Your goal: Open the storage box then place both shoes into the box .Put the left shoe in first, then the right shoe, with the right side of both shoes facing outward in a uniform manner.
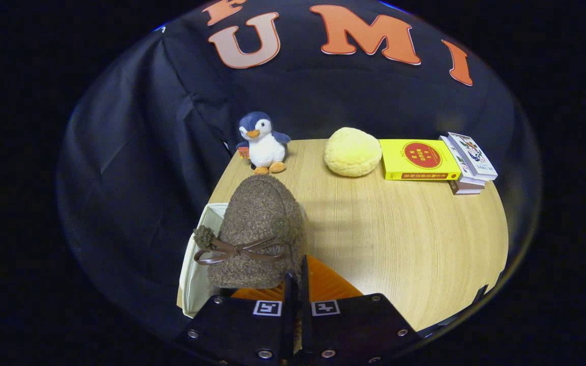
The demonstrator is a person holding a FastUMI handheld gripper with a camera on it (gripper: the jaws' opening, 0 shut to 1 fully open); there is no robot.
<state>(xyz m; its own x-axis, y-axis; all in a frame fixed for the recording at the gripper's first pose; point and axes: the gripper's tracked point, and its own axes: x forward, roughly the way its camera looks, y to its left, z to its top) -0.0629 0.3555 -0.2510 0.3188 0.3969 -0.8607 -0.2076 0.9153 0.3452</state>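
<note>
Fingers of the gripper [297, 284] closed together, pinching the heel edge of the brown fleece shoe [257, 229]. Shoe hangs just ahead of them, long axis running away, toe foremost, over the white storage box [194, 264] at the table [415, 239] edge.

Even overhead light on the wooden table [400, 229], soft shadows, sharp focus, strong fisheye bending at edges.
</note>
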